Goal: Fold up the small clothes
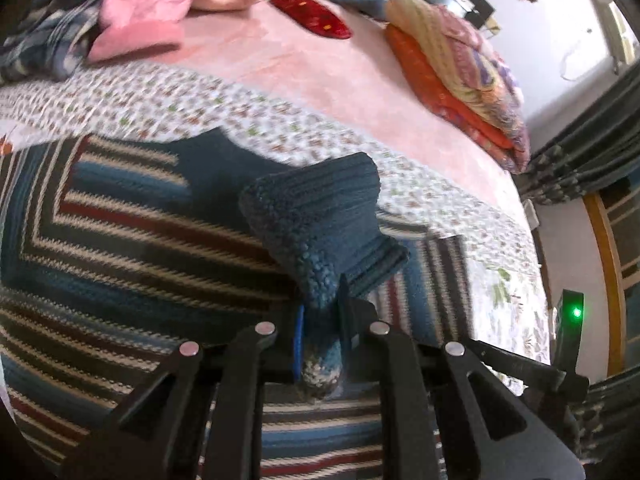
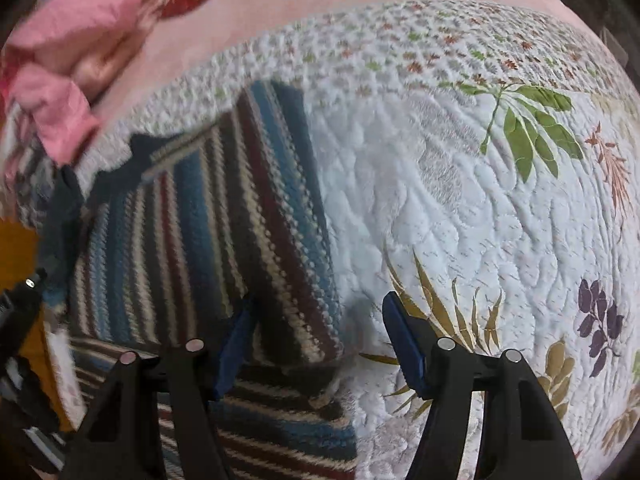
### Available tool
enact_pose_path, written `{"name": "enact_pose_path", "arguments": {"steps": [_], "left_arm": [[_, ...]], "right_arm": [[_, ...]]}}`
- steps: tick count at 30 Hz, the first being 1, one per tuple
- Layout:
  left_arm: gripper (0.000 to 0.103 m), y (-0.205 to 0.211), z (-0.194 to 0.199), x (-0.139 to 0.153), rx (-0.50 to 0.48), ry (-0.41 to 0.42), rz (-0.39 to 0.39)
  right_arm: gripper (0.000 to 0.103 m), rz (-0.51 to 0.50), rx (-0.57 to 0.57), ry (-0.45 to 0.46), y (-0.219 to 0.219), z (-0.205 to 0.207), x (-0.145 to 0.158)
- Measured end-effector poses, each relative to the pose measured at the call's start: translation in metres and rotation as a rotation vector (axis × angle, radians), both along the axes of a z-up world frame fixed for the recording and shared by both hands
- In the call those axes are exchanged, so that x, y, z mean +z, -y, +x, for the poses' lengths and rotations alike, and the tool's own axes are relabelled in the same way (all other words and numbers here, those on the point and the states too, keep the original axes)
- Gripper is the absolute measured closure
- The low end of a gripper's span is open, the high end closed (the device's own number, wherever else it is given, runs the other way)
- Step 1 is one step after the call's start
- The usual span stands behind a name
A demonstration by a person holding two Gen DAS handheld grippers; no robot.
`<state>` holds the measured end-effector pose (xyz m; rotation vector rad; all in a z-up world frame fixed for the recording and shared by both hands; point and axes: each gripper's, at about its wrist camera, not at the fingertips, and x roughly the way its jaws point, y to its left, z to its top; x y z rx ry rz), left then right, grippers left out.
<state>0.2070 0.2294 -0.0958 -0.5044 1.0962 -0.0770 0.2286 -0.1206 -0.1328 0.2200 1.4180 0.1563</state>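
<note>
I can read no words, labels, brand names or numbers in either wrist view; the clothes and bedding I see carry only patterns.

Bed [image 1: 320, 64]: floral quilt [image 2: 460, 200], striped sweater [image 2: 208, 216], pink clothes [image 1: 140, 4], folded blankets [image 1: 452, 76].

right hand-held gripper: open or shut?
Open. The right hand-held gripper has its blue pads wide apart over the striped sweater, gripping nothing.

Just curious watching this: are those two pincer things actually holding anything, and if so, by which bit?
The left gripper pinches the striped sweater by its teal ribbed cuff. The right gripper is open, holding nothing.
</note>
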Motion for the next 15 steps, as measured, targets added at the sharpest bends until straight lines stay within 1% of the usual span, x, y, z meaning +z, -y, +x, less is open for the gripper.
{"name": "enact_pose_path", "arguments": {"steps": [2,5,6,7,10,11,13,15], "left_arm": [[0.088,-0.01,-0.001,-0.014,0.018,-0.026,0.003],[0.081,-0.024,-0.004,-0.03,0.042,-0.063,0.006],[0.078,-0.029,-0.006,-0.033,0.05,-0.07,0.011],[0.078,-0.032,-0.008,-0.033,0.064,-0.073,0.025],[0.069,-0.049,-0.019,-0.023,0.094,-0.054,0.066],[0.064,-0.055,-0.024,-0.015,0.101,-0.043,0.097],[0.06,-0.056,-0.032,-0.002,0.092,-0.016,0.147],[0.05,-0.047,-0.038,0.012,0.06,0.023,0.212]], "right_arm": [[0.038,-0.027,0.011,0.002,-0.004,-0.001,-0.005],[0.037,-0.036,0.003,-0.002,-0.004,-0.001,-0.01],[0.037,-0.035,0.001,-0.004,-0.004,-0.001,-0.011],[0.036,-0.034,-0.001,-0.005,-0.003,-0.001,-0.011],[0.036,-0.034,-0.005,-0.006,-0.004,0.0,-0.009],[0.036,-0.038,-0.007,-0.001,-0.005,0.002,-0.005],[0.036,-0.035,-0.022,0.028,-0.002,0.001,0.008],[0.036,-0.006,-0.036,0.07,-0.001,0.001,0.023]]}}
